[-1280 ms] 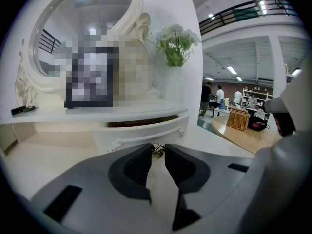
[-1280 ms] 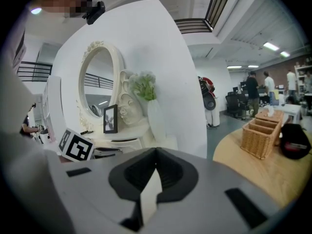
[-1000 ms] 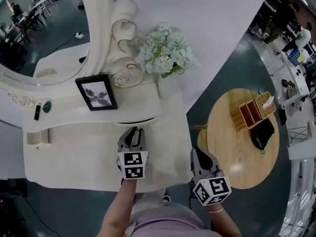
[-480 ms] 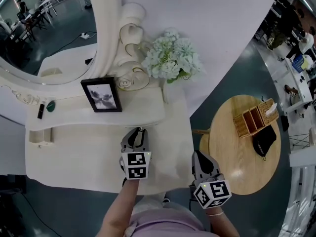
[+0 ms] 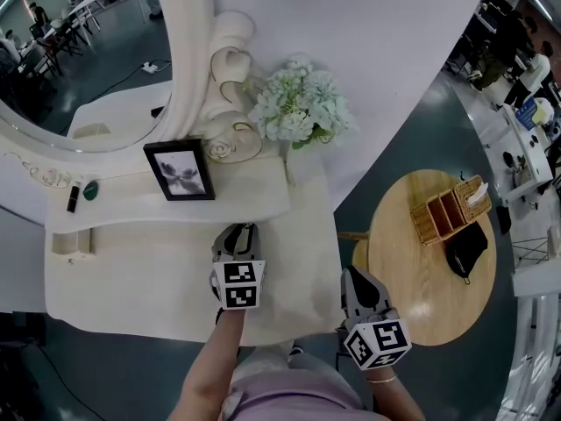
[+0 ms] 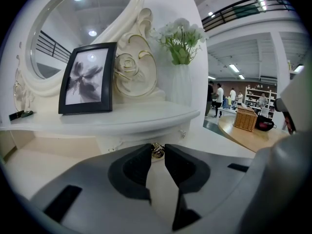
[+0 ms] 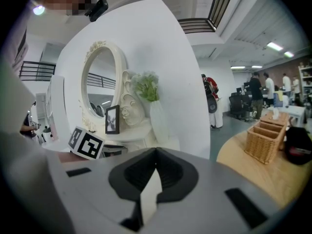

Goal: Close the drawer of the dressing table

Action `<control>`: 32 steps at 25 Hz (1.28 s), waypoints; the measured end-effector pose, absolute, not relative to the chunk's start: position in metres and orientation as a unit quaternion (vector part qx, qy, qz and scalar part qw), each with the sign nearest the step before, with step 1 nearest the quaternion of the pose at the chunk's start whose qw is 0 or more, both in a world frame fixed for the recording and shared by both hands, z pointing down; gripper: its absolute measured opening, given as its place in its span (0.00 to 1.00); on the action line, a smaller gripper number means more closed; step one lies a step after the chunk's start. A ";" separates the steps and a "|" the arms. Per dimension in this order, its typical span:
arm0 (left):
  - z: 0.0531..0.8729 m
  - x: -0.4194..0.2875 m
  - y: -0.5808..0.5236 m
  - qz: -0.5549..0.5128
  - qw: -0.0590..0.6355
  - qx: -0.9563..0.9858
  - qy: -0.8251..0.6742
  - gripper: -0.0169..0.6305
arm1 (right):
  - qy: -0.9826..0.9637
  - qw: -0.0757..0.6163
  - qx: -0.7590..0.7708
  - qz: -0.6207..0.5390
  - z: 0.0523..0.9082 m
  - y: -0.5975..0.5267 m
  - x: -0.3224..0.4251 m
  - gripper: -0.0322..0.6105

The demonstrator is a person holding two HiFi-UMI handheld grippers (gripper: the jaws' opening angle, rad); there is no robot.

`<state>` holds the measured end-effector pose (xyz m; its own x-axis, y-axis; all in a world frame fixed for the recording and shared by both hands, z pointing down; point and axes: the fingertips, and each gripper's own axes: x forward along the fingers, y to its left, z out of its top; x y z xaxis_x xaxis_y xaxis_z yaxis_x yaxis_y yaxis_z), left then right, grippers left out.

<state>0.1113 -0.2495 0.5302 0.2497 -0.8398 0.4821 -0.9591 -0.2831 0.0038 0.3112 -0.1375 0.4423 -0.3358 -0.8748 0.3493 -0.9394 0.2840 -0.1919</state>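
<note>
left gripper (image 5: pixel 238 230): fingers clenched on small brass drawer knob (image 6: pixel 157 151) under the cream desk's (image 5: pixel 131 274) raised shelf | right gripper (image 5: pixel 353 275): fingers pressed together, empty, off desk's front-right corner

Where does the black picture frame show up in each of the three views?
Head view: the picture frame stands left of centre, above the left gripper.
Left gripper view: the frame is large at upper left.
Right gripper view: the frame is small, left of centre.
Shared landmark: the flowers stand to the frame's right in all three views.
</note>
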 end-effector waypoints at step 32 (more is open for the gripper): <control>0.466 -0.042 -0.060 0.113 0.166 0.620 -0.759 0.21 | -0.925 0.068 0.341 0.152 0.410 -0.062 0.194 0.05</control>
<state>-0.0417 -0.0597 0.4662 -0.1762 -0.9035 0.3907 -0.9780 0.2057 0.0346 0.1938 -0.0616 0.4099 -0.7584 -0.6097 0.2302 -0.6514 0.7214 -0.2354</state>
